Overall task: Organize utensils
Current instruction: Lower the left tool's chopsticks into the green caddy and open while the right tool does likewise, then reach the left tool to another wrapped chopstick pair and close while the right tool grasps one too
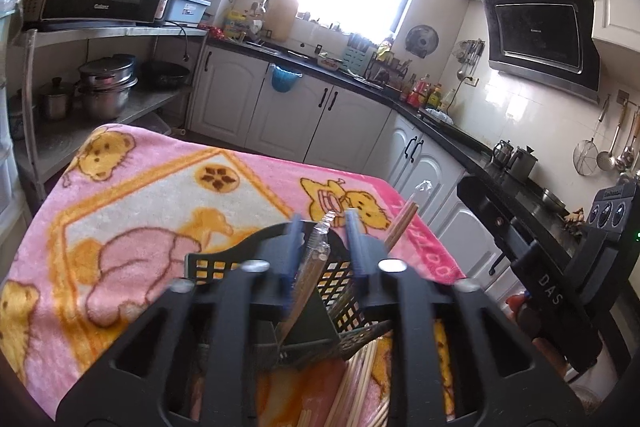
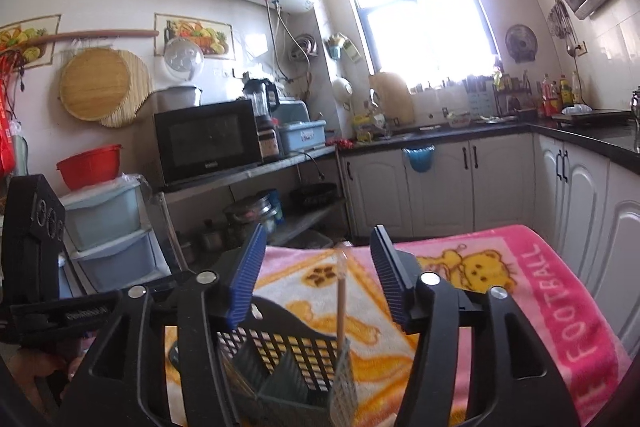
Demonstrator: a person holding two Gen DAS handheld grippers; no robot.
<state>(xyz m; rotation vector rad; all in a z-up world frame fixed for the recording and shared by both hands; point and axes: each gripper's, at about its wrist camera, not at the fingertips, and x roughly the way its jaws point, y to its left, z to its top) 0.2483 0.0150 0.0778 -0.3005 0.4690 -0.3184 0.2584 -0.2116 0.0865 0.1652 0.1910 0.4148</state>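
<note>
Chopsticks in a clear plastic sleeve (image 1: 316,259) sit between the blue pads of the left hand-held gripper (image 1: 322,227), slanting down into the black mesh utensil basket (image 1: 224,263) below. The pads stand close on either side of the sleeve, but whether they actually press it cannot be told from the left wrist view. The sleeve's lower end disappears behind a dark divider inside the basket.

The right hand-held gripper (image 2: 318,259) is spread wide, its ribbed blue pads (image 2: 248,267) well apart with nothing between them. Under it stands the same basket (image 2: 280,343), divided into compartments. A second wrapped pair of chopsticks (image 2: 342,303) stands nearly upright in the compartment at the basket's right end, its clear wrapper tip poking up between the open fingers without touching them. In the left wrist view this pair (image 1: 404,223) leans out to the right of the basket.

Loose bamboo sticks (image 1: 360,387) lie bundled just in front of the basket, near the bottom edge of the left wrist view, on a pink towel with yellow bears (image 1: 132,195). The towel covers the tabletop fully, and the basket rests on it.

Beyond the tabletop, white cabinets (image 2: 440,183) run under a dark counter. A black microwave (image 2: 208,139) sits on a metal shelf, with pots (image 1: 104,87) on the shelf below. A range hood (image 1: 540,27) hangs on the tiled wall, and a bright window (image 2: 424,15) lights the room.
</note>
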